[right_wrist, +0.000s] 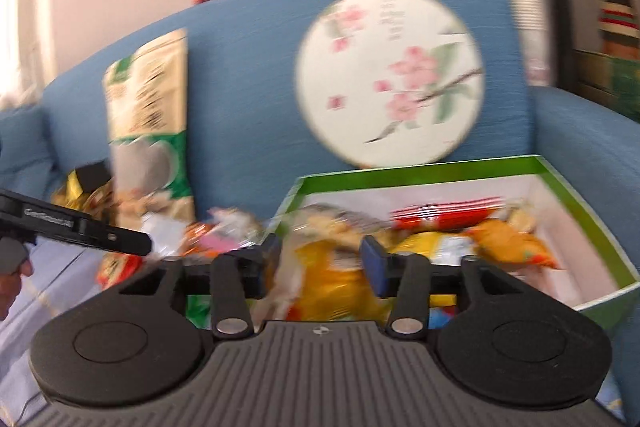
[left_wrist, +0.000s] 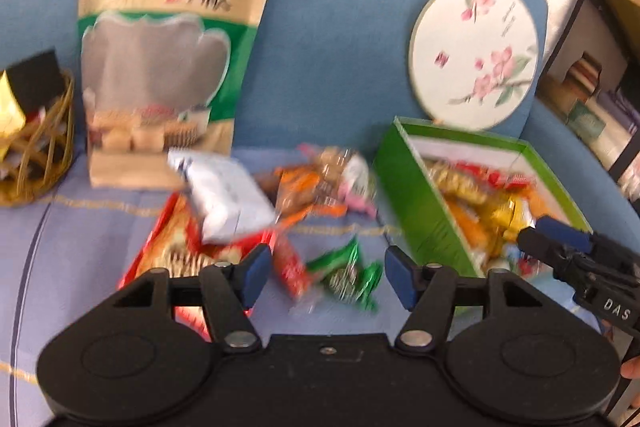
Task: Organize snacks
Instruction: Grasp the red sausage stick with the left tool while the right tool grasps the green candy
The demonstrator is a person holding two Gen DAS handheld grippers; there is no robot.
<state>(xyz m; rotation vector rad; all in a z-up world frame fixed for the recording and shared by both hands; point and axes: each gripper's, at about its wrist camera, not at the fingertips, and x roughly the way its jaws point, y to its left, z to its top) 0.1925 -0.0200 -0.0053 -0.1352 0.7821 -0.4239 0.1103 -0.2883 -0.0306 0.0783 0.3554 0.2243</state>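
between left gripper point(left_wrist: 328, 277) fingers, green-wrapped snack point(left_wrist: 348, 277), green box point(left_wrist: 420, 223) beside

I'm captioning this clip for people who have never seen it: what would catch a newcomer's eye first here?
Probably the green box on the right of the blue sofa seat, open and heaped with bright wrapped snacks. Behind it a round fan with pink blossoms leans on the backrest, and a tall tan and green snack bag stands to the left. Loose packets, including a green wrapped candy, lie scattered before the open left gripper.
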